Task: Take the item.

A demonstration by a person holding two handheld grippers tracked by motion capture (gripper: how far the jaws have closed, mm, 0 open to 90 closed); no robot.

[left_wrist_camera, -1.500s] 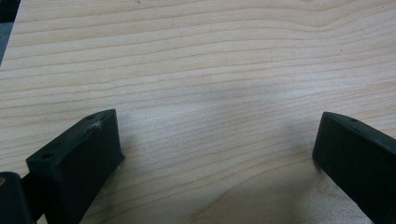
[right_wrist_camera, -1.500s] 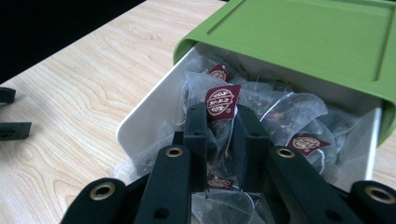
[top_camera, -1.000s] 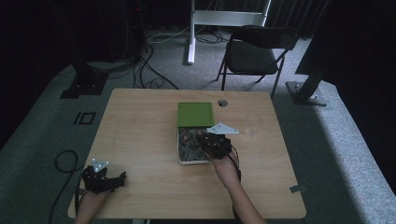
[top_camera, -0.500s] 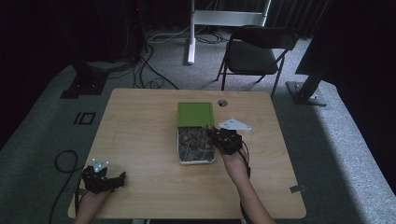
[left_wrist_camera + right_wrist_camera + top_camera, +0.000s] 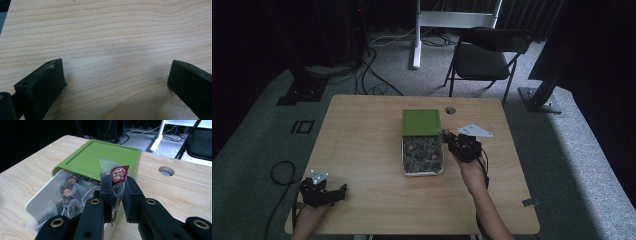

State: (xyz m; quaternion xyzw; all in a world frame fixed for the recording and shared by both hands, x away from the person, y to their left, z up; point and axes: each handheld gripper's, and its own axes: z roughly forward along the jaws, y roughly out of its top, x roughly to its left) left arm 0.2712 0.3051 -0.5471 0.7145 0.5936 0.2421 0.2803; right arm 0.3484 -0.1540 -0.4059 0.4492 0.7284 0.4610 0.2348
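A white box [image 5: 404, 159] [image 5: 41, 195] of clear tea bags with dark red tags stands mid-table, its green lid [image 5: 420, 122] [image 5: 97, 157] slid back over the far half. My right gripper [image 5: 451, 141] [image 5: 117, 191] is just right of the box, lifted, shut on one tea bag [image 5: 115, 176] whose red tag sticks up between the jaws. My left gripper [image 5: 337, 192] [image 5: 115, 80] rests at the table's near left corner, open, with bare wood between its jaws.
A round cable hole [image 5: 450, 110] [image 5: 166, 171] lies in the table behind the box. A black folding chair [image 5: 484, 55] and a white stand [image 5: 417, 35] are beyond the far edge. Cables [image 5: 279, 172] trail on the floor at left.
My right gripper has come out of the box and moved right and slightly up, carrying a tea bag. The left gripper has stayed put.
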